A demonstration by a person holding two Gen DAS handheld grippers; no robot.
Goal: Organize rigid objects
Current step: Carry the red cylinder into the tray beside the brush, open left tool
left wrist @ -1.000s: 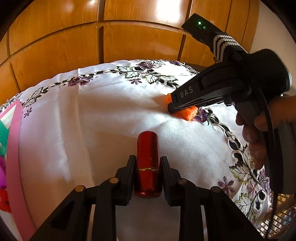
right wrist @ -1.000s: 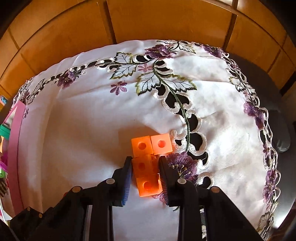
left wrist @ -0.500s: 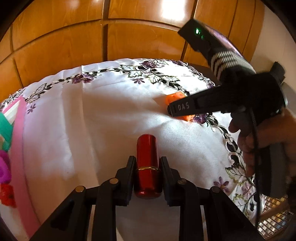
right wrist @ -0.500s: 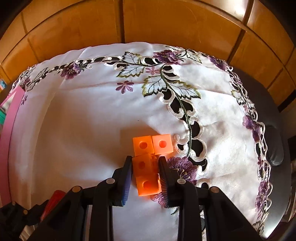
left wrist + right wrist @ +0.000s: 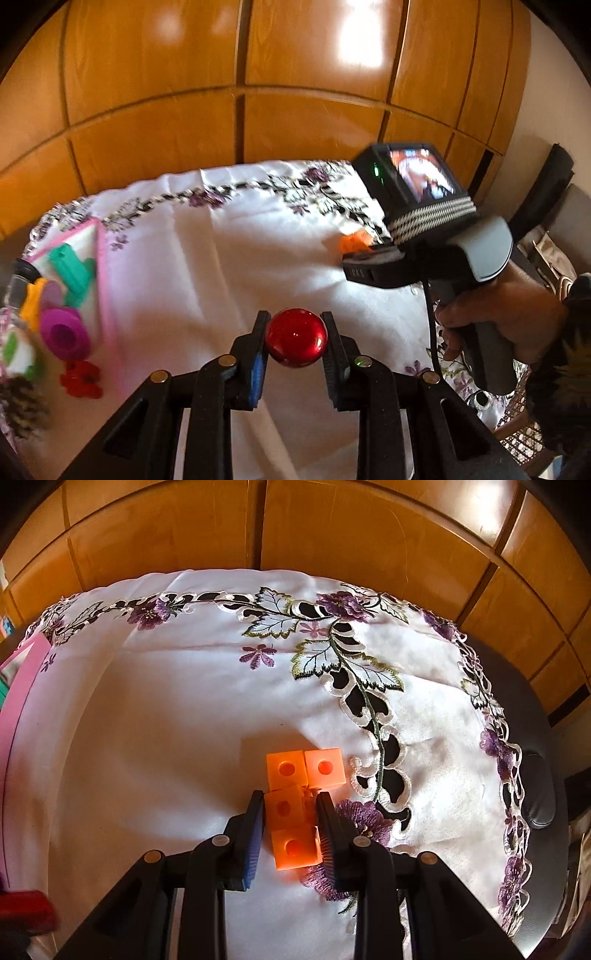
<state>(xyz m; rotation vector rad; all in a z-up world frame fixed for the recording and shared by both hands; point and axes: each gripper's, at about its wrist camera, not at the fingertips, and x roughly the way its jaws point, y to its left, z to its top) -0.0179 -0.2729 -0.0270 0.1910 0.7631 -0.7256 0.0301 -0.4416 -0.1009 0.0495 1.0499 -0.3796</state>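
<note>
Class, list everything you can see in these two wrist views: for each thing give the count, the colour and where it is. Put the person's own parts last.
red cylinder: one, shiny red, clamped end-on between the left gripper's fingers.
orange block piece: one, orange, joined cubes with round holes, on the cloth between the right gripper's fingers.
pink tray: one, pink rim, far left of the table.
toy pieces: several, green, purple and yellow, in the tray.
red toy: one, red, beside the tray.
tablecloth: one, white with purple flower embroidery, covering the table.
wood panels: orange-brown, behind the table.
left gripper: black.
right gripper: black.
right hand: on the handle.
</note>
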